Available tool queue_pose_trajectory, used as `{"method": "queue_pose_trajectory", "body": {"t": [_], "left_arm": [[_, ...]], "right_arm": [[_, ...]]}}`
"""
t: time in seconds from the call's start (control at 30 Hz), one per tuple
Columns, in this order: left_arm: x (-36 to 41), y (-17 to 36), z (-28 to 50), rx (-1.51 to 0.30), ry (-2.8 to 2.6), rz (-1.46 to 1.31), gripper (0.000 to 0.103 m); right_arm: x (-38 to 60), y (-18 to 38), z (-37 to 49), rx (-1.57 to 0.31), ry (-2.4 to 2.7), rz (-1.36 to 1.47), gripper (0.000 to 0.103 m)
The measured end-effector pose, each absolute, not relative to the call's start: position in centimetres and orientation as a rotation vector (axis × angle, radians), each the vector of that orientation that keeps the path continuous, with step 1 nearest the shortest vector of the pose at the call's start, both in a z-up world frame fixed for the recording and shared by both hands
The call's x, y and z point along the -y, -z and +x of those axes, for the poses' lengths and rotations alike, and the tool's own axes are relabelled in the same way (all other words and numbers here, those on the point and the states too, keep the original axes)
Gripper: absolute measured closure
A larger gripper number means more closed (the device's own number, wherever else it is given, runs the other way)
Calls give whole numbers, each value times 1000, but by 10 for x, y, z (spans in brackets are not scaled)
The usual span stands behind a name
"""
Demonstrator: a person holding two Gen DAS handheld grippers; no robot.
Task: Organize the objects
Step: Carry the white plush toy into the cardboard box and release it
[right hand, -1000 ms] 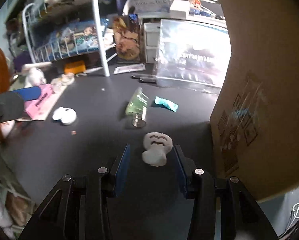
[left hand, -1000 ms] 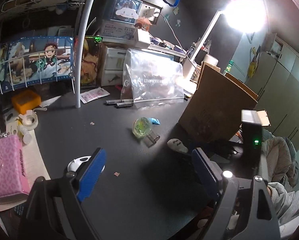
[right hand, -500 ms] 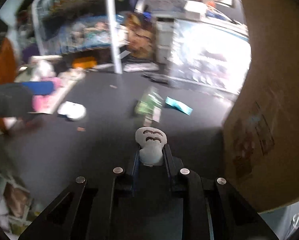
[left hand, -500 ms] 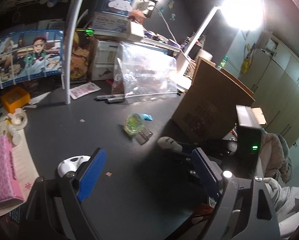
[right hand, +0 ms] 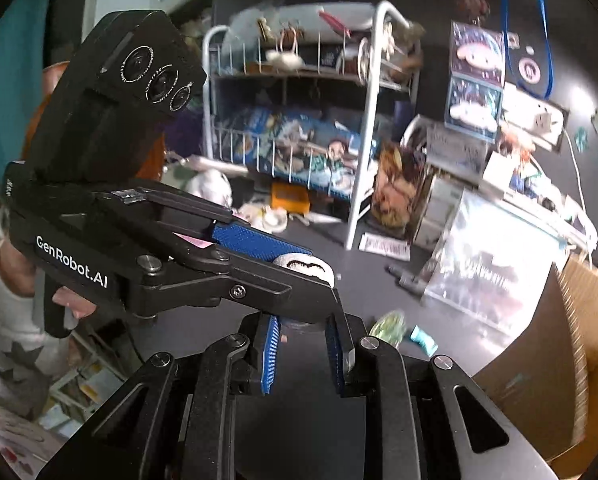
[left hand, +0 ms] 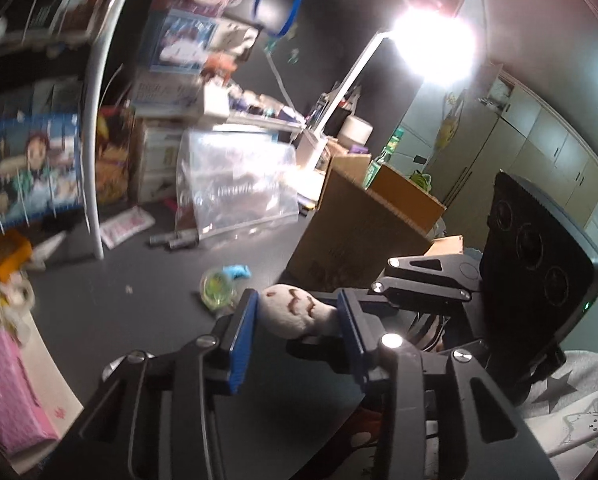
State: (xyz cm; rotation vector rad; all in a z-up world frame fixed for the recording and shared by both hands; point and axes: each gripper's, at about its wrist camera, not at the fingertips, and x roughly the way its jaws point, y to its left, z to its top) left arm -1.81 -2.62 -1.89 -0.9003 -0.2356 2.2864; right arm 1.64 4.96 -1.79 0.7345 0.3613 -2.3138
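Left wrist view: camera sits behind the left hand-held gripper [left hand: 295, 334], looking forward and down along its fingers, close over the dark desk [left hand: 111, 312]. Faces the cluttered back wall, with the cardboard box [left hand: 355, 232] to the right and the lamp glare upper right.

Right wrist view: camera behind the right hand-held gripper [right hand: 301, 350], also tilted down, facing the white wire rack [right hand: 299, 120].

Each view has the other gripper close in front. Shared: desk surface, clear plastic bag [left hand: 235, 192] [right hand: 495, 260], cardboard box [right hand: 559, 344], white rack post [left hand: 93, 152]
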Motion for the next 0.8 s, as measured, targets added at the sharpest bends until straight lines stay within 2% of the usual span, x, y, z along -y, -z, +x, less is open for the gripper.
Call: {"method": "queue_pose_trajectory", "body": {"t": [0.4,0.8], "left_arm": [[-45,-44,-52,59,-2249,-818,66],[-156,-31,-122,-31,-2074,-956,67]], "right_arm": [[-116,-39,3,-336,2435,701,87],[-220,-28,-31,-214,2522,944,87]]}}
